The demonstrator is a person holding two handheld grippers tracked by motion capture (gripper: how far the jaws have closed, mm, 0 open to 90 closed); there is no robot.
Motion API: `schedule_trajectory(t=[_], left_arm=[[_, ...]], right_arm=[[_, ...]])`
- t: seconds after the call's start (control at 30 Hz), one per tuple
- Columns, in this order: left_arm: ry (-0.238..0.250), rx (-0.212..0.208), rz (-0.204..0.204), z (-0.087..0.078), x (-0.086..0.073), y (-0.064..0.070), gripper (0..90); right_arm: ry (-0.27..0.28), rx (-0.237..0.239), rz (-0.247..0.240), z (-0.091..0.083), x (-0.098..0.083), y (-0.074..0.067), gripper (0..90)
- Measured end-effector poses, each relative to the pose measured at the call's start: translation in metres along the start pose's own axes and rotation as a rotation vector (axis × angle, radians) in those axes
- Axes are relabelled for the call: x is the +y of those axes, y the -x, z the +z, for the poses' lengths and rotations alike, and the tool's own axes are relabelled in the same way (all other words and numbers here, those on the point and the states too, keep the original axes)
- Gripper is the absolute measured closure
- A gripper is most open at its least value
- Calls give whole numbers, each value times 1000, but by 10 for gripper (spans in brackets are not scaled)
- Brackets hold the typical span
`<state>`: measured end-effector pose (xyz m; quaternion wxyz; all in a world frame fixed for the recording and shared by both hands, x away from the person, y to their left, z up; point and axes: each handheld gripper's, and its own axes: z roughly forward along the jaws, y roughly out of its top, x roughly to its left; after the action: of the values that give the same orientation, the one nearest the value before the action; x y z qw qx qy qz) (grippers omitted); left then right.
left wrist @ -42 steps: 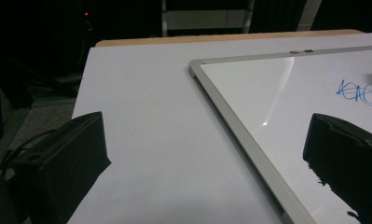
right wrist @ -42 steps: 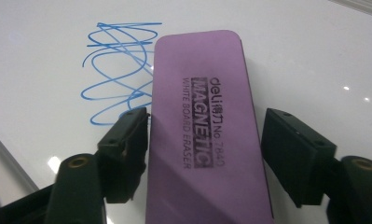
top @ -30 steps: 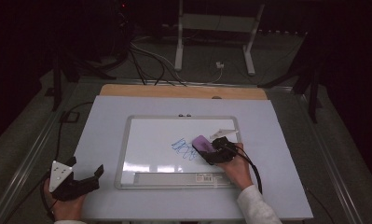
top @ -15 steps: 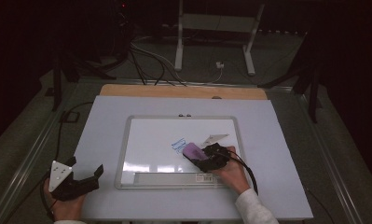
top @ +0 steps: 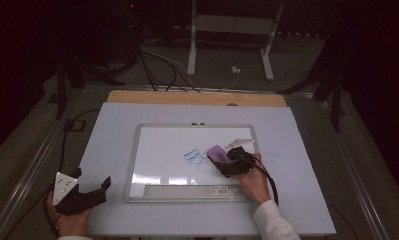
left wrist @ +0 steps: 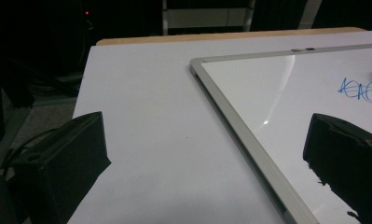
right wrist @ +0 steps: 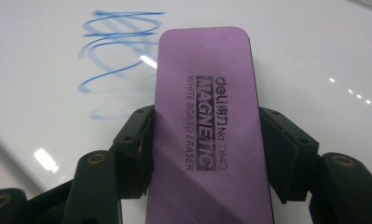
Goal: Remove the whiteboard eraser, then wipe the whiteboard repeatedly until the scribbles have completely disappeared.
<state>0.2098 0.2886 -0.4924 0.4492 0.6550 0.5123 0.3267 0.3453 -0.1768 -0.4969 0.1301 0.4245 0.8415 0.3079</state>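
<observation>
A framed whiteboard (top: 137,165) lies flat on the pale table, with a blue scribble (top: 194,158) near its middle. My right gripper (top: 226,161) is shut on a purple magnetic whiteboard eraser (top: 217,153), which rests on the board just right of the scribble. In the right gripper view the eraser (right wrist: 207,126) sits squeezed between both black pads (right wrist: 133,140), the scribble (right wrist: 111,56) lying ahead and to its left. My left gripper (top: 89,192) rests open on the table at the near left, off the board. Its view shows the whiteboard's frame (left wrist: 239,126) between its spread jaws.
The table's wooden far edge (top: 197,98) runs behind the board. Cables (top: 157,65) and a white stand's legs (top: 227,45) lie on the dark floor beyond. A label strip (top: 187,190) runs along the board's near edge. A cable (top: 269,180) trails from the right gripper.
The right gripper swept the eraser left over the scribble, then back to the right of it. The scribble is still on the board. The left gripper stayed put.
</observation>
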Motion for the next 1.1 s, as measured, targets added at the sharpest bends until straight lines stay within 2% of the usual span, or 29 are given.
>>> schedule_trajectory(t=[0.07, 0.17, 0.2, 0.3, 0.47, 0.87, 0.97, 1.1], left_arm=[[-1, 1, 0, 0, 0, 0, 6], [-3, 1, 2, 1, 0, 0, 6], [-4, 0, 2, 1, 0, 0, 6], [-3, 0, 3, 1, 0, 0, 6], [-5, 0, 3, 1, 0, 1, 6], [-10, -2, 7, 3, 0, 0, 6], [-12, -3, 6, 3, -1, 1, 6], [-6, 0, 2, 1, -1, 0, 6]], right_arm=[[2, 0, 20, 1, 0, 3, 412], [-2, -17, 9, 0, 1, -1, 412], [-4, 11, 4, 0, 0, -5, 412], [-4, 21, -12, 0, 0, -9, 412], [-9, 71, -56, 1, 0, -21, 412], [-13, 121, -121, 1, 0, -31, 412], [-15, 129, -116, 2, 1, -30, 411], [-22, 108, -99, 2, 2, -28, 412]])
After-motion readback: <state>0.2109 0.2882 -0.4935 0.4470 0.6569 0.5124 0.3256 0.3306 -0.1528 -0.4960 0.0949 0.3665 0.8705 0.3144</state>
